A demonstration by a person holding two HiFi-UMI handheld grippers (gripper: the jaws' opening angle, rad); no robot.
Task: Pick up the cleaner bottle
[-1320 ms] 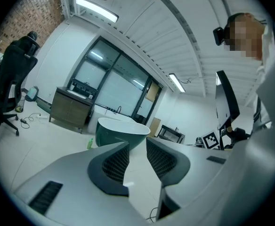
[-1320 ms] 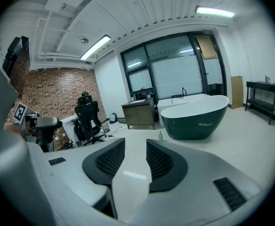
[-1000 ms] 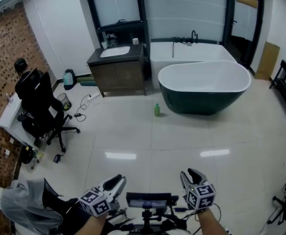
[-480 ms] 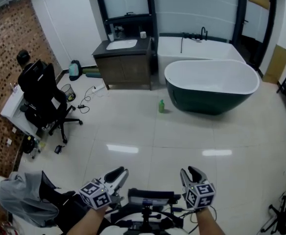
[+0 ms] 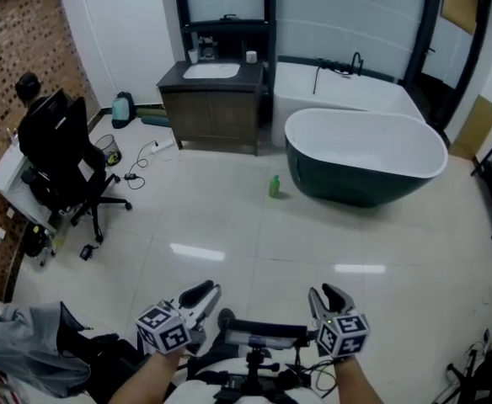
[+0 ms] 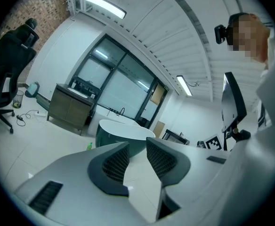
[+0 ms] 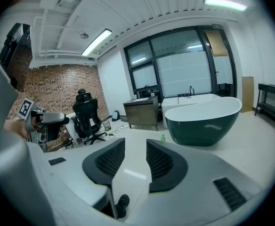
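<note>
Tile, pale and glossy, covers the floor [image 5: 229,225] of a bathroom display. In the head view a dark green bathtub [image 5: 360,179] with a white inside is set at one o'clock, a wooden vanity [image 5: 212,118] at eleven o'clock, and a black office chair [image 5: 61,154] at nine o'clock before a brick wall [image 5: 10,66].

Against the frame a second earlier, the vanity and the bathtub are seen shifted to the right and less of the brick wall is shown. The cleaner bottle [image 5: 273,187] is unmoved on the floor, and both grippers are kept at six o'clock.

The bottle is stood upright on the tile, at the bathtub's eight o'clock and near it, well apart from the grippers. Its long axis is vertical, with the cap end up.

The left gripper [image 5: 202,295] and the right gripper [image 5: 325,295] are each drawn in narrow, with nothing held between the jaws.
</note>
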